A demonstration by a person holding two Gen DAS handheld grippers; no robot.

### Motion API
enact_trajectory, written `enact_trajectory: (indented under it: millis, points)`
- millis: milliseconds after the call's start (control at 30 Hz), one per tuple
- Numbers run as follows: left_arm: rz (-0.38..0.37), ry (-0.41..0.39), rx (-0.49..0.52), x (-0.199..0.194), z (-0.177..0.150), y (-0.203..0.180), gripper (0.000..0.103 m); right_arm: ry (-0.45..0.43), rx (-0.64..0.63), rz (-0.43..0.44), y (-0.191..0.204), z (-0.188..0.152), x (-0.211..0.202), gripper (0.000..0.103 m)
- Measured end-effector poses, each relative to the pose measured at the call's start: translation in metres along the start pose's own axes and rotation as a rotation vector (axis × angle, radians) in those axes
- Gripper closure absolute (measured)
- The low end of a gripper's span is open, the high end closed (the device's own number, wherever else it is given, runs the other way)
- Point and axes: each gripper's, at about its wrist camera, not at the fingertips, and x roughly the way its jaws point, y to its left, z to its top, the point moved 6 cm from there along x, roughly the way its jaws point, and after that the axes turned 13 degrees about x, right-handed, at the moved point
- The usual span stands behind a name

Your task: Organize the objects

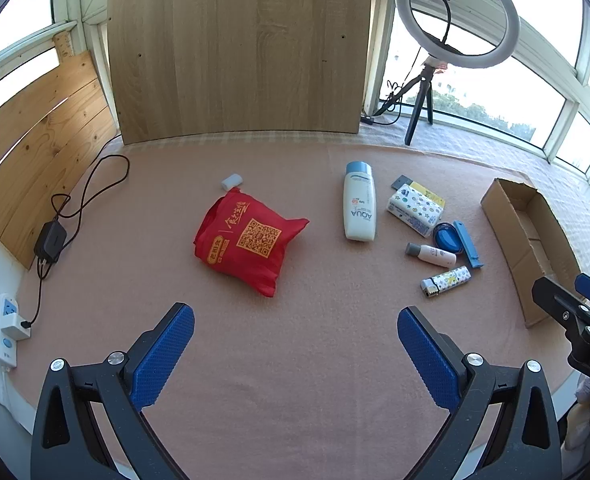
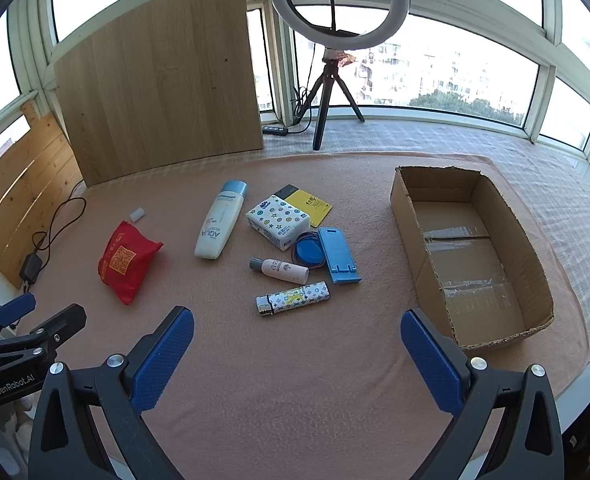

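Nearest to me, my left gripper [image 1: 295, 356] and right gripper [image 2: 297, 358] both hung over the bare pink cloth [image 2: 295, 400] with jaws spread wide and nothing between them, so I judged the sorting had not yet started. Just beyond the right one lay the patterned lighter [image 2: 293, 299], then the small white bottle [image 2: 280, 270], the blue phone stand [image 2: 337, 255] and the blue round case [image 2: 307, 249], all close together. Further on sat the tissue pack [image 2: 277, 222] overlapping the yellow booklet [image 2: 309, 204], with the AQUA bottle [image 2: 219, 222] beside them. The red bag [image 1: 247, 240] lay apart to the left, a small white cap [image 1: 231, 181] near it. The cardboard box [image 2: 535, 280] stood empty on the right. My next move, I reckoned, called for lowering the right gripper onto the lighter, pinching across its narrow width.
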Motion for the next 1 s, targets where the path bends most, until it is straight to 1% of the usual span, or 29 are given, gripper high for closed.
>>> enact_trajectory:
  millis: [1000]
  points:
    - [0.002,0.007,0.009,0.0028,-0.0028,-0.0025,0.0,0.019,0.005,-0.006,-0.0003,-0.0011,0.0041,0.001]
